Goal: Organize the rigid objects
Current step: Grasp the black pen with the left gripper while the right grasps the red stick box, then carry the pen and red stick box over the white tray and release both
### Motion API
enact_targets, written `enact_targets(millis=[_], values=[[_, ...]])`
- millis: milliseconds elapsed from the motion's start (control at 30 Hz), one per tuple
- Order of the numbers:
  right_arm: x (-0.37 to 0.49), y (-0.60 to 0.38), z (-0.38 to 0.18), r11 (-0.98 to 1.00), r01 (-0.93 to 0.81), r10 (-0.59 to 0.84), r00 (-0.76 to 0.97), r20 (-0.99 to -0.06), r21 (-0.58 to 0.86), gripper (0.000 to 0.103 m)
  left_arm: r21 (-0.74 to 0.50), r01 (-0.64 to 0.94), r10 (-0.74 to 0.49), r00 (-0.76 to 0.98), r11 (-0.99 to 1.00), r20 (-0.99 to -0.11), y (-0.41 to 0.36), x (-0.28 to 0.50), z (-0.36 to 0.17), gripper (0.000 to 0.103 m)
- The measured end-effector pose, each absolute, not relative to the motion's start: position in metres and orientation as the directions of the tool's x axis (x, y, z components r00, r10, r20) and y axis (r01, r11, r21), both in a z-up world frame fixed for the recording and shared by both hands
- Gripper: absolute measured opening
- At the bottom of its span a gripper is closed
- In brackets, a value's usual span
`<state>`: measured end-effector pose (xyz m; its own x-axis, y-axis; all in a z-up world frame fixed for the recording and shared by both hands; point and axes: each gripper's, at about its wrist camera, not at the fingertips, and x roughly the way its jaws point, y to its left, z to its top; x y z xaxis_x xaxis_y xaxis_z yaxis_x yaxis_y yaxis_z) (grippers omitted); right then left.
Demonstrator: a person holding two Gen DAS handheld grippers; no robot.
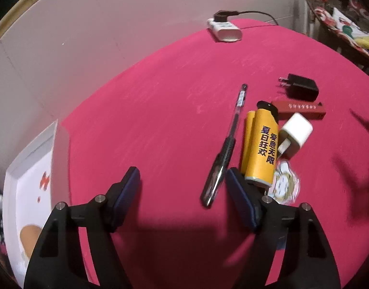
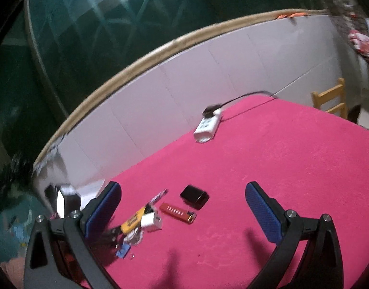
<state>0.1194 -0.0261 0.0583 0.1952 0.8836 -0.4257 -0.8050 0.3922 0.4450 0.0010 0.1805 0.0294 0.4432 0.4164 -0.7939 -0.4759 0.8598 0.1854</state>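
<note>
Left tool over the pen, right tool further back.

Left tool [image 1: 182, 192] has its jaws spread, nothing pinched; the black pen [image 1: 226, 144] lies on the pink table [image 1: 148, 110] with its near end inside the gap, close to the right-hand pad, long axis running away from the tool and leaning slightly right. Yellow lighter [image 1: 260, 144] lies just right of the pen, roughly parallel, white charger [image 1: 296, 132] beside it, red lighter [image 1: 302, 108] and black charger [image 1: 302, 88] beyond. Right tool [image 2: 182, 207] also spread and empty, the cluster ahead of it toward its left finger. Left is nearer; likely pen grasp across its shaft.
</note>
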Motion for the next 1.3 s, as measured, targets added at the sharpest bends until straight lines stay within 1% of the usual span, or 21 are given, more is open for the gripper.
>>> enact_targets(millis=[200, 300, 333, 367, 400, 433, 467, 500, 533, 600, 667, 700, 767, 800, 933, 1000, 1133, 1167, 1200, 1233, 1300], values=[[0.115, 0.029, 0.03, 0.354, -0.912, 0.756, 0.148, -0.637, 0.208, 0.103, 0.164, -0.435, 0.382, 0.481, 0.885, -0.789, 0.179, 0.015, 0.03, 0.075], [0.115, 0.05, 0.015, 0.313, -0.935, 0.693, 0.103, -0.713, 0.169, 0.102, 0.176, -0.406, 0.377, 0.491, 0.897, -0.785, 0.176, 0.023, 0.029, 0.075], [0.115, 0.056, 0.012, 0.297, -0.94, 0.677, 0.08, -0.732, 0.171, 0.095, 0.177, -0.4, 0.374, 0.495, 0.899, -0.784, 0.176, 0.026, 0.029, 0.072], [0.113, 0.061, 0.01, 0.269, -0.947, 0.669, 0.055, -0.741, 0.172, 0.086, 0.166, -0.387, 0.359, 0.503, 0.907, -0.787, 0.175, 0.03, 0.029, 0.06], [0.11, 0.067, 0.009, 0.246, -0.956, 0.658, 0.045, -0.752, 0.158, 0.082, 0.143, -0.369, 0.329, 0.514, 0.919, -0.792, 0.175, 0.034, 0.029, 0.046], [0.105, 0.073, 0.009, 0.228, -0.967, 0.645, 0.065, -0.761, 0.111, 0.08, 0.14, -0.356, 0.319, 0.517, 0.924, -0.795, 0.173, 0.039, 0.028, 0.04], [0.101, 0.077, 0.009, 0.202, -0.976, 0.64, 0.065, -0.766, 0.086, 0.075, 0.152, -0.347, 0.323, 0.515, 0.925, -0.794, 0.17, 0.041, 0.028, 0.031], [0.099, 0.081, 0.007, 0.181, -0.981, 0.634, 0.059, -0.771, 0.074, 0.07, 0.164, -0.339, 0.328, 0.513, 0.926, -0.793, 0.167, 0.044, 0.028, 0.025], [0.098, 0.085, 0.008, 0.171, -0.984, 0.627, 0.066, -0.777, 0.054, 0.068, 0.172, -0.335, 0.332, 0.512, 0.926, -0.792, 0.166, 0.047, 0.028, 0.025], [0.096, 0.093, 0.007, 0.144, -0.989, 0.618, 0.073, -0.783, 0.021, 0.066, 0.163, -0.338, 0.328, 0.517, 0.927, -0.791, 0.168, 0.049, 0.028, 0.025], [0.094, 0.1, 0.007, 0.12, -0.993, 0.614, 0.073, -0.786, 0.002, 0.055, 0.125, -0.341, 0.299, 0.524, 0.932, -0.797, 0.174, 0.046, 0.028, 0.026], [0.093, 0.102, 0.008, 0.109, -0.994, 0.612, 0.073, -0.787, -0.007, 0.052, 0.11, -0.342, 0.287, 0.525, 0.933, -0.801, 0.177, 0.045, 0.028, 0.029], [0.088, 0.102, 0.009, 0.079, -0.997, 0.61, 0.053, -0.791, -0.007, 0.035, 0.093, -0.343, 0.272, 0.52, 0.935, -0.81, 0.181, 0.037, 0.029, 0.038], [0.087, 0.1, 0.011, 0.071, -0.997, 0.61, 0.048, -0.791, -0.005, 0.031, 0.092, -0.336, 0.265, 0.519, 0.937, -0.812, 0.182, 0.035, 0.029, 0.042], [0.08, 0.094, 0.012, 0.055, -0.998, 0.615, 0.037, -0.788, -0.005, 0.016, 0.056, -0.312, 0.223, 0.529, 0.948, -0.819, 0.188, 0.034, 0.029, 0.047], [0.078, 0.091, 0.012, 0.064, -0.998, 0.615, 0.039, -0.787, 0.001, 0.015, 0.07, -0.315, 0.236, 0.526, 0.947, -0.817, 0.188, 0.037, 0.028, 0.057], [0.071, 0.081, 0.016, 0.083, -0.996, 0.619, 0.042, -0.784, 0.012, 0.015, 0.08, -0.322, 0.248, 0.526, 0.943, -0.813, 0.186, 0.037, 0.027, 0.057], [0.071, 0.079, 0.016, 0.091, -0.996, 0.621, 0.042, -0.783, 0.019, 0.015, 0.062, -0.316, 0.231, 0.531, 0.947, -0.815, 0.186, 0.036, 0.027, 0.045], [0.071, 0.074, 0.017, 0.106, -0.994, 0.625, 0.041, -0.78, 0.032, 0.015, 0.02, -0.304, 0.189, 0.541, 0.953, -0.819, 0.185, 0.034, 0.028, 0.017], [0.071, 0.072, 0.018, 0.113, -0.993, 0.627, 0.04, -0.778, 0.04, 0.015, 0.021, -0.306, 0.191, 0.539, 0.952, -0.82, 0.181, 0.032, 0.029, 0.011], [0.071, 0.062, 0.021, 0.135, -0.989, 0.641, 0.036, -0.767, 0.066, 0.015, 0.073, -0.311, 0.237, 0.53, 0.947, -0.814, 0.173, 0.03, 0.028, 0.01]])
